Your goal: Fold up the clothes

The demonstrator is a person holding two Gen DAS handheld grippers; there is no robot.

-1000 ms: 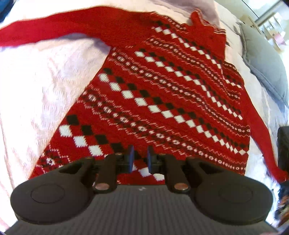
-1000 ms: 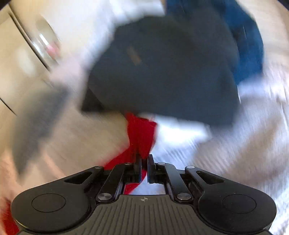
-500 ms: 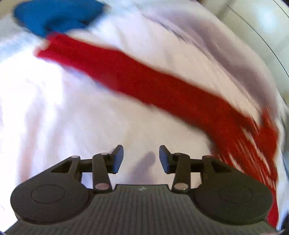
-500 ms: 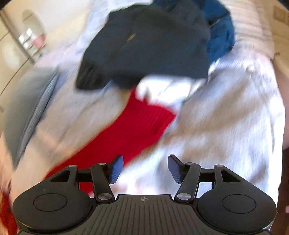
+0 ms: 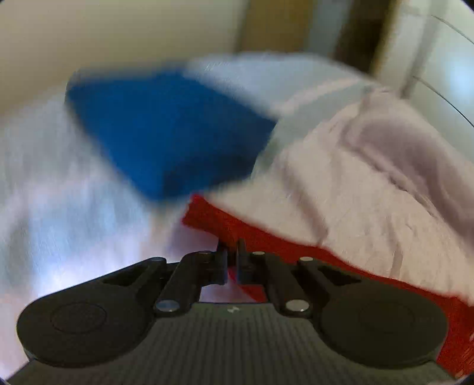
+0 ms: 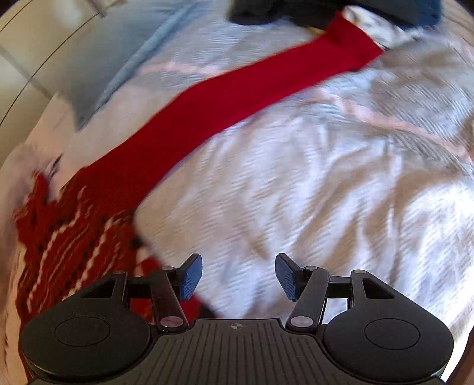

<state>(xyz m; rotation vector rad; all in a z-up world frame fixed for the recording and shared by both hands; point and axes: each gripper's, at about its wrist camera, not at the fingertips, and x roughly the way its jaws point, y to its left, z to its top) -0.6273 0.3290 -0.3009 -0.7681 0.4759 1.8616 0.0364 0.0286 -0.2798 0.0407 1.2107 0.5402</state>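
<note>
In the left wrist view a blurred blue garment (image 5: 166, 133) lies on the white bedspread (image 5: 59, 213) at the upper left, with a pale wall behind it. Just below and right of the blue cloth, the end of the red sweater's sleeve (image 5: 213, 219) pokes out from under a rumpled fold of the white cover and runs down toward the lower right edge of the picture. The left gripper (image 5: 232, 254) sits at that sleeve end; its jaws have just been closing and now stand pinched together on the red cloth, a sliver of which shows between them. In the right wrist view the patterned body of the red sweater (image 6: 68, 237), red with white and dark diamonds, lies flat on the bedspread (image 6: 326, 192) at the left edge. From it a plain red sleeve stretches up and to the right across the cover, its far end reaching a heap of dark clothes (image 6: 266, 11) at the top. A grey-blue pillow (image 6: 118, 59) lies at the upper left, beside the sleeve. The right gripper (image 6: 238, 277) hangs over bare white cover just right of the sweater's body, its jaws spread wide with nothing between them.
</note>
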